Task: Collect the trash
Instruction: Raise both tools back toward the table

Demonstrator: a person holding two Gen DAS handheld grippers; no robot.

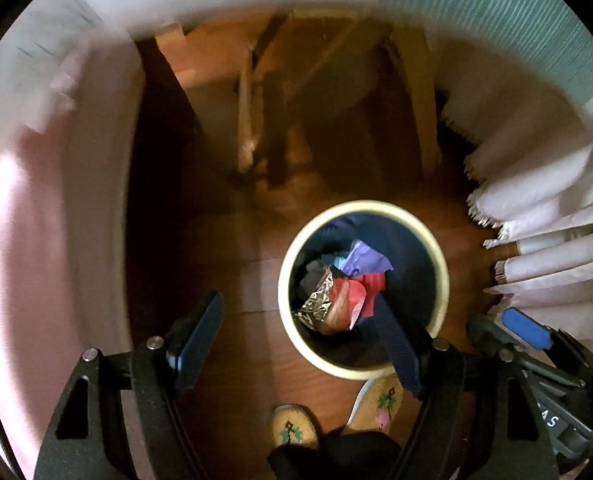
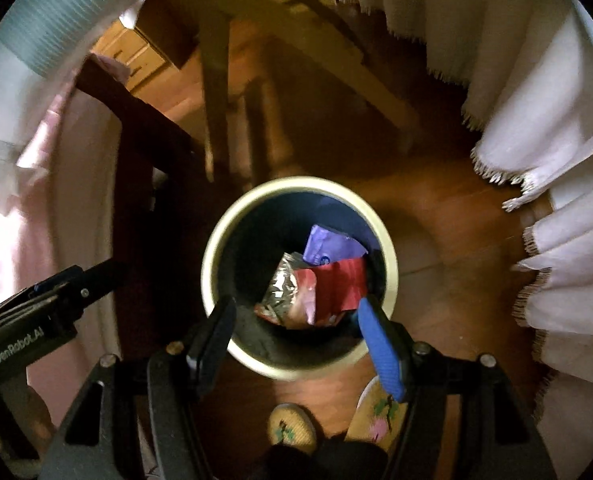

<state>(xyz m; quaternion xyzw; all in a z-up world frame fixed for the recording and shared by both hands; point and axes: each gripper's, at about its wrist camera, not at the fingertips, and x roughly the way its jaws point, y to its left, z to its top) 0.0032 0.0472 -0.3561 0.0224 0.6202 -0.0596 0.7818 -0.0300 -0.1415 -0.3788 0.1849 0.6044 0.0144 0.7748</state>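
Note:
A round cream-rimmed trash bin (image 1: 292, 324) stands on the wooden floor, seen from above; it also shows in the right wrist view (image 2: 212, 256). Inside lie a red wrapper (image 2: 340, 284), a silver foil wrapper (image 2: 286, 284) and a purple wrapper (image 2: 328, 246); the same three show in the left wrist view: red (image 1: 352, 294), foil (image 1: 318, 300), purple (image 1: 362, 262). My left gripper (image 1: 296, 328) is open and empty above the bin's near left edge. My right gripper (image 2: 296, 326) is open and empty over the bin's near rim.
A fringed white tablecloth (image 2: 536, 120) hangs at the right. Wooden chair and table legs (image 2: 216, 92) stand behind the bin. A pink cloth (image 1: 48, 200) hangs at the left. The person's embroidered slippers (image 2: 376, 412) are just in front of the bin.

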